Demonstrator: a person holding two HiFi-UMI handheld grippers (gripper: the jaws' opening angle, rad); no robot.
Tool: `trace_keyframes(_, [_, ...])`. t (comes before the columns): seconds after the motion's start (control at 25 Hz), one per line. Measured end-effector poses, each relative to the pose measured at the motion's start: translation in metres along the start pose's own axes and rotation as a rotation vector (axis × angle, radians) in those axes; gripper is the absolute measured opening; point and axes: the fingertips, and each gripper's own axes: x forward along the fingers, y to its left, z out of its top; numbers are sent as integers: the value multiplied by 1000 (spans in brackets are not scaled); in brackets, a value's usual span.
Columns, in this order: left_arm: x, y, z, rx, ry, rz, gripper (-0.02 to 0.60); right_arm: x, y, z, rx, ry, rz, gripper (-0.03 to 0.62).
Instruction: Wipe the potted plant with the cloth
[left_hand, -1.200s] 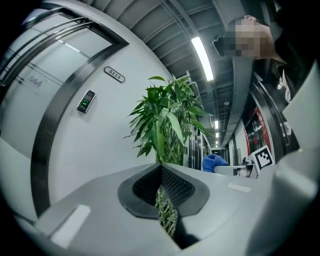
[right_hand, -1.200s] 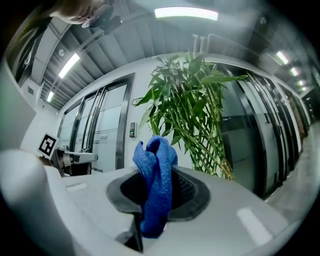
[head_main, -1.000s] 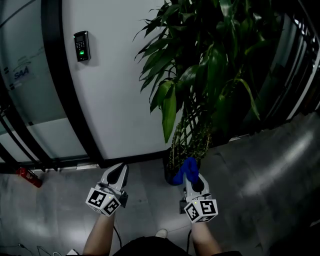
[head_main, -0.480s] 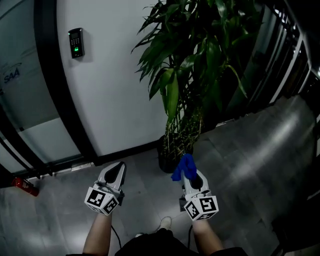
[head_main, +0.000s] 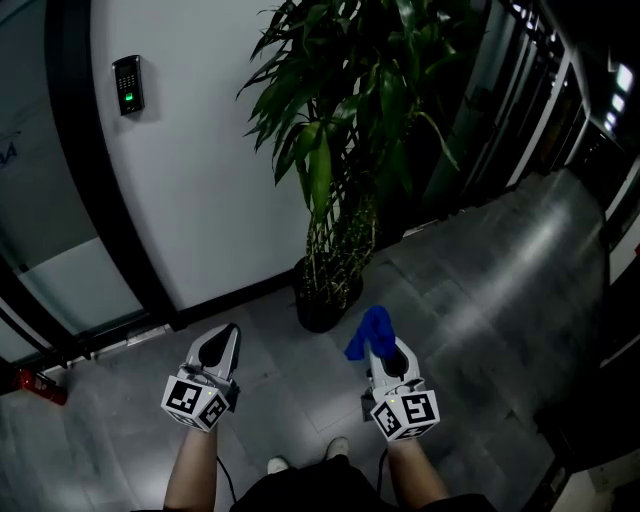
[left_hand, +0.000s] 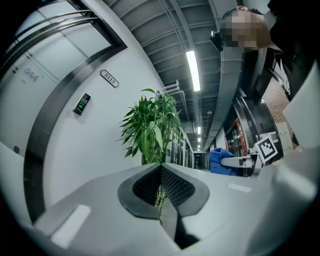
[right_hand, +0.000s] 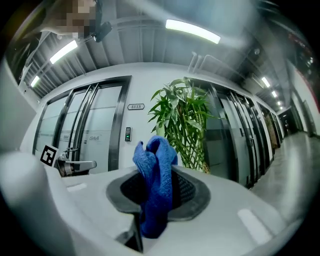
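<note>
Head view puts the potted plant (head_main: 330, 120) in the upper middle of the frame, against the white wall (head_main: 200, 200) and well apart from both grippers, which are held low near the bottom edge. The blue cloth (head_main: 370, 330) is pinched in the right gripper (head_main: 380, 352), whose jaws are closed on a bunched fold, with the rest sticking up loose. The left gripper (head_main: 222, 342) is closed up with nothing in it.

Risk-wise, only a small bite of cloth seems to be held, so it could probably be dragged out by a leaf mid-wipe. The long leaves look floppy, and if none is supported by the left gripper they'd likely just be pushed away or creased. The thin stems (head_main: 335, 250) and black pot (head_main: 318, 310) could get knocked if too much force is used.
</note>
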Motion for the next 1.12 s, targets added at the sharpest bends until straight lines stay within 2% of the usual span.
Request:
trace_keyframes(0.16, [-13, -19, 8, 33, 35, -8, 6, -14, -15, 5, 29, -34, -5, 91])
trace_keyframes(0.24, [-12, -22, 15, 56, 31, 16, 6, -15, -26, 13, 19, -56, 1, 91])
trace_keyframes(0.44, [-1, -39, 7, 29, 9, 71, 6, -23, -54, 18, 22, -62, 40, 91])
trace_keyframes(0.6, [12, -61, -8, 77, 46, 30, 6, -17, -63, 14, 15, -57, 94, 91])
trace_keyframes(0.8, [19, -66, -6, 53, 32, 76, 6, -12, -67, 16, 19, -61, 144, 91])
trace_keyframes(1.12, [21, -71, -11, 44, 33, 104, 6, -10, -82, 6, 23, -26, 134, 91])
